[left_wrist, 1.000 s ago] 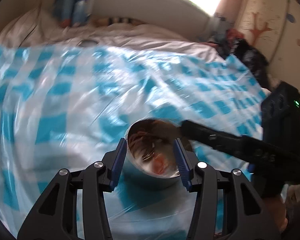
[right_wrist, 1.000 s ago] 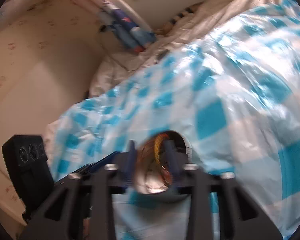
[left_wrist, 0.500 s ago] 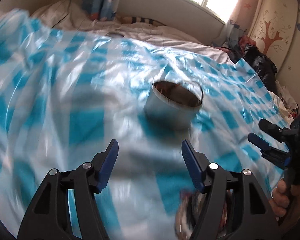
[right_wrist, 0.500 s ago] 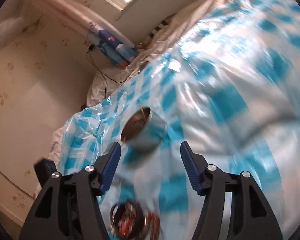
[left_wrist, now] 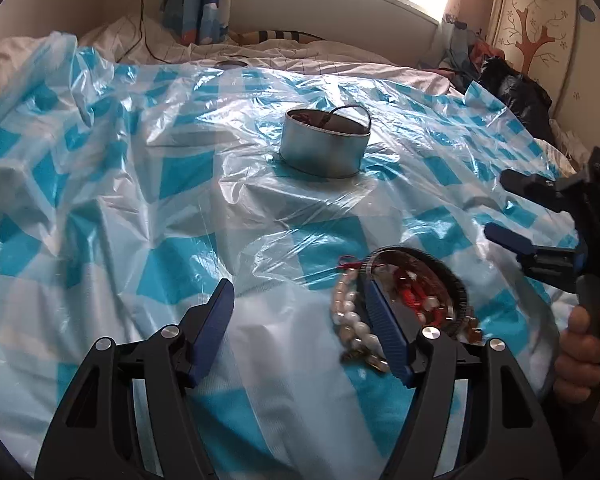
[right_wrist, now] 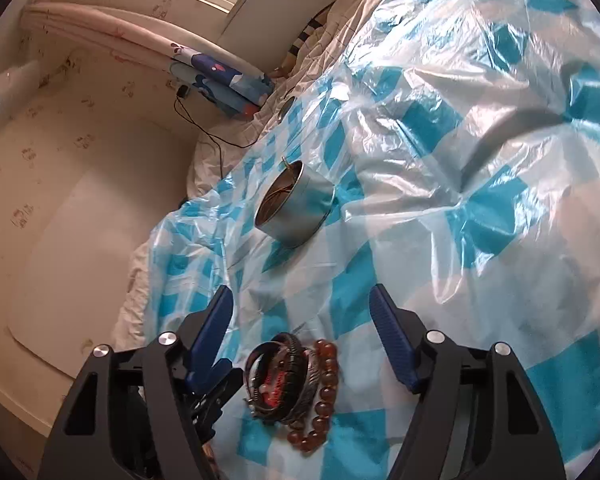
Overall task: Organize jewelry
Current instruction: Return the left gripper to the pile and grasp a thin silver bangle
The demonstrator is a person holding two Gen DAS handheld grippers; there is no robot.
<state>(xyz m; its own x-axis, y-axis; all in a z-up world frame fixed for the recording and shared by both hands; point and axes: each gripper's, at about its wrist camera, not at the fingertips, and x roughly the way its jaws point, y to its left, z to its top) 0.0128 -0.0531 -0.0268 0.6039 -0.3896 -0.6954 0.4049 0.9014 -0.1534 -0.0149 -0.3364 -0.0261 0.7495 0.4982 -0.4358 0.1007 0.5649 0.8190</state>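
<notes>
No legible writing on tin [left_wrist: 322, 147]

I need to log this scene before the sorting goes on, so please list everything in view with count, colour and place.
Round metal tin: one, silver, open, on the sheet's far middle, a dark loop sticking out.
Pile of bracelets: one heap, black bands, red cord, amber and pale beads, near edge.
Checked plastic sheet: one, blue and white, crinkled, spread over the bed.
White bedding: behind the sheet.
Black cable: one, far left.
Left gripper: black, blue pads, jaws opening, nothing between them.
Right gripper: same, jaws opening over the pile.
Hand: one, holding the right gripper.
</notes>
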